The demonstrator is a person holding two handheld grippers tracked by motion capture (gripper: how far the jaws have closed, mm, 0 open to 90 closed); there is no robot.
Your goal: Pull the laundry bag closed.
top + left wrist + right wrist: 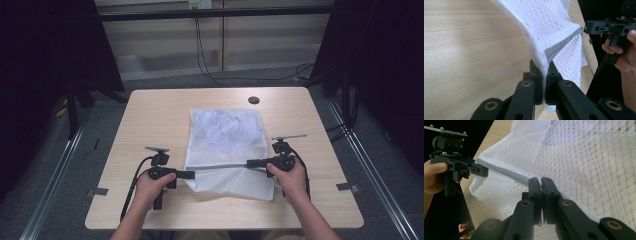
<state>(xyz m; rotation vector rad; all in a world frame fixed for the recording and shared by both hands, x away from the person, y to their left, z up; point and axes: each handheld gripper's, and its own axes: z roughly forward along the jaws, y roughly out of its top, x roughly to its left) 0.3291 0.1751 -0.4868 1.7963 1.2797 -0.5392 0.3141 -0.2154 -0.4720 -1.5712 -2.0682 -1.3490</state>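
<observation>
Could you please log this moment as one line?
left hand-held gripper: shut on mesh bag | right hand-held gripper: shut on mesh bag at zipper | bag on table

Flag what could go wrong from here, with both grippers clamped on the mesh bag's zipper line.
1. The left gripper pinches only thin mesh at the end of the grey zipper; a pull might slip or tear it.
2. The right gripper grips at the zipper's other end; pulling apart could drag the white mesh bag across the table instead of opening it.

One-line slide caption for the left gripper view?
Left gripper shut on a white mesh bag's edge beside its grey zipper, above the wooden table.
</observation>
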